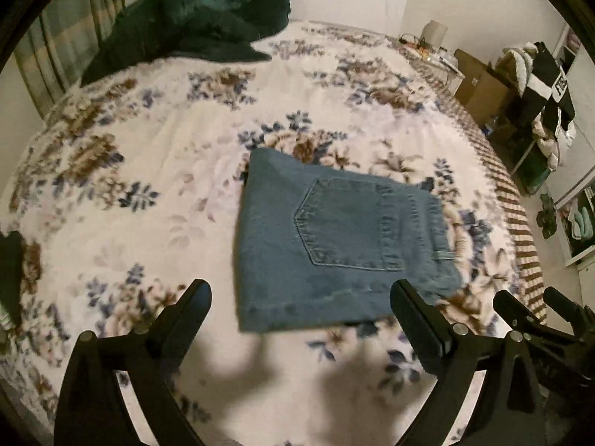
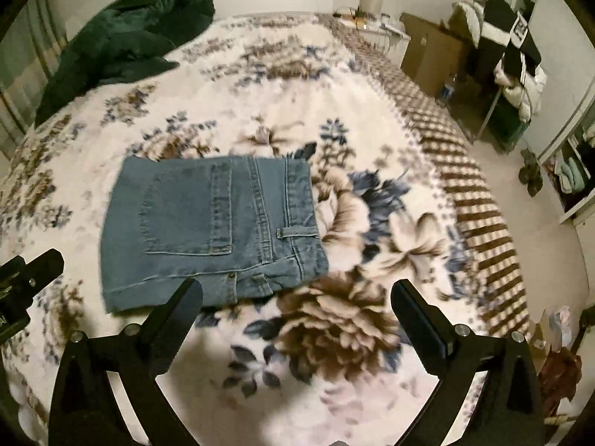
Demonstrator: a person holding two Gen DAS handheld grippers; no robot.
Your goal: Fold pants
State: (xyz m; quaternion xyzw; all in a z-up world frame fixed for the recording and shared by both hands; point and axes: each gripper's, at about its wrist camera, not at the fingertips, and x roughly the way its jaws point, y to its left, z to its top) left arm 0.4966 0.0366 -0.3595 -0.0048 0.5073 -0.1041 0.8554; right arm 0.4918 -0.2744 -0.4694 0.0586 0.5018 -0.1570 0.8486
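Observation:
A pair of blue jeans (image 1: pixel 334 238) lies folded into a compact rectangle on the floral bedspread (image 1: pixel 167 171), back pocket facing up. My left gripper (image 1: pixel 301 293) hangs above the near edge of the jeans, jaws wide apart and nothing between them. In the right wrist view the same folded jeans (image 2: pixel 208 230) sit to the left of centre. My right gripper (image 2: pixel 297 293) stands open over the bedspread (image 2: pixel 372 334) beside them, holding nothing. The other gripper's black fingers (image 1: pixel 520 312) show at the right edge of the left wrist view.
A dark green garment (image 1: pixel 193 22) is heaped at the far left of the bed. Right of the bed stand cardboard boxes (image 2: pixel 427 55), a rack draped with clothes (image 2: pixel 513 55) and an open wardrobe (image 2: pixel 572 174). The bed's checked edge (image 2: pixel 479 223) runs along the right.

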